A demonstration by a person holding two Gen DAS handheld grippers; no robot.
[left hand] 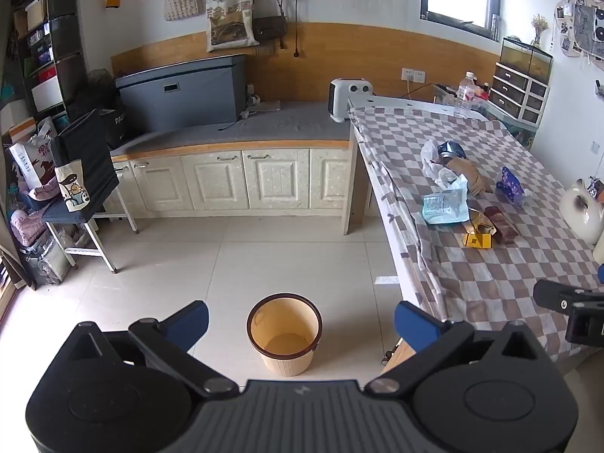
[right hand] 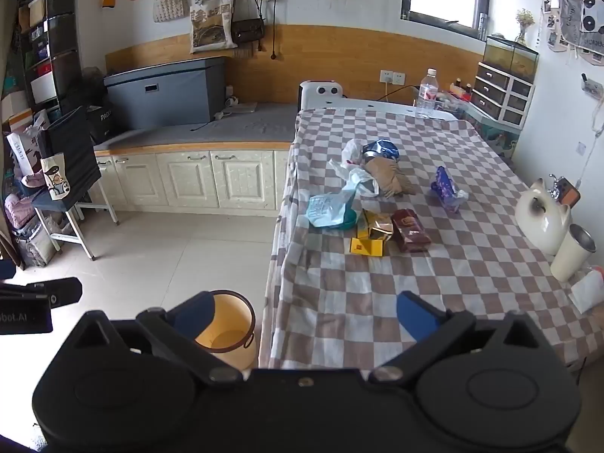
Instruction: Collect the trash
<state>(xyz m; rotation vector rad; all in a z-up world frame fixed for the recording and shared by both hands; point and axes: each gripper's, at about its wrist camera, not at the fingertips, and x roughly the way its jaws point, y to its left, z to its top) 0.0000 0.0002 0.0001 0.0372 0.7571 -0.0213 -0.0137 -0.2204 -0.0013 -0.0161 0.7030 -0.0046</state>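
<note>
Trash pile (right hand: 373,204) mid-table; bottle (right hand: 426,94), cup (right hand: 572,251) nearby; bin (left hand: 284,334) on floor.

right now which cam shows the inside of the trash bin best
The left wrist view: the trash bin sits whole between the open fingers, its bottom visible. In the right wrist view the right gripper's left finger covers part of the bin.

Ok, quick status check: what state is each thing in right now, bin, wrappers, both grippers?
left gripper: open, empty, above the floor
right gripper: open, empty
trash bin: upright on floor, empty
yellow box: opened, flat on the checkered cloth
maroon packet: lying down
water bottle: upright, capped
</note>
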